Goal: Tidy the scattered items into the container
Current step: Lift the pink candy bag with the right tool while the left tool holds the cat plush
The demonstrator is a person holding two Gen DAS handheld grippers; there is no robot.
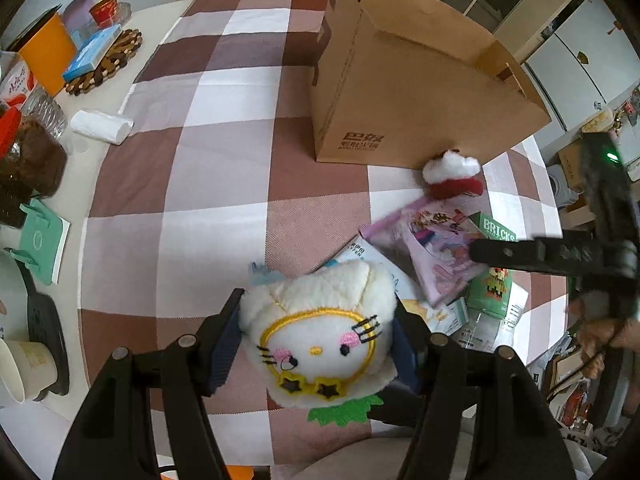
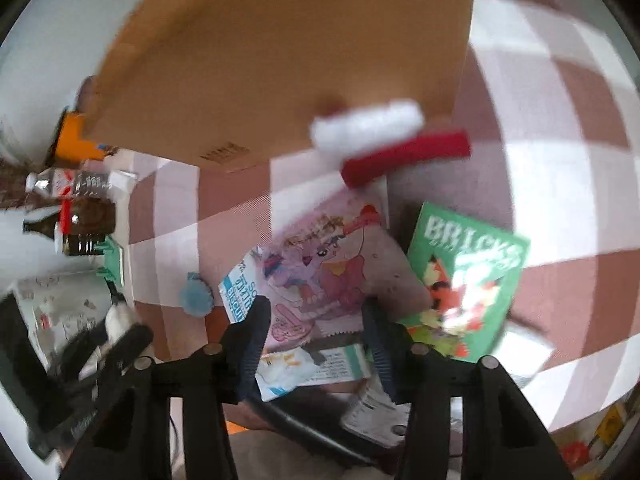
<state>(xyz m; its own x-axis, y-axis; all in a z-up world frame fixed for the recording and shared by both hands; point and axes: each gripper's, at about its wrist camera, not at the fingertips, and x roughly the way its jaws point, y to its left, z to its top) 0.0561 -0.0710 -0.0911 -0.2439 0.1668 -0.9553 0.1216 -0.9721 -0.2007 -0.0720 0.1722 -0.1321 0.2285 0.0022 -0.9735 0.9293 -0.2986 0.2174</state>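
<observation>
My left gripper [image 1: 316, 340] is shut on a white cat plush toy [image 1: 320, 332] with yellow star glasses, held just above the checked tablecloth [image 1: 200, 200]. The open cardboard box [image 1: 400, 80] stands at the back right. My right gripper [image 2: 316, 320] is around a pink cartoon packet [image 2: 320, 268], lifted off the pile; its fingers [image 2: 252, 332] flank the packet's lower edge. It also shows in the left wrist view [image 1: 480, 252]. A red and white plush [image 1: 452, 174] lies beside the box. A green BRICKS box [image 2: 464, 280] and a blue biscuit packet [image 2: 240, 292] lie under the pink packet.
Left of the cloth stand an orange box [image 1: 48, 52], a blue packet [image 1: 92, 54] on a wooden trivet, a white roll [image 1: 102, 126], jars, a teal bag [image 1: 40, 240] and a paper cup [image 1: 24, 368]. A small blue fluffy item [image 2: 194, 298] lies on the cloth.
</observation>
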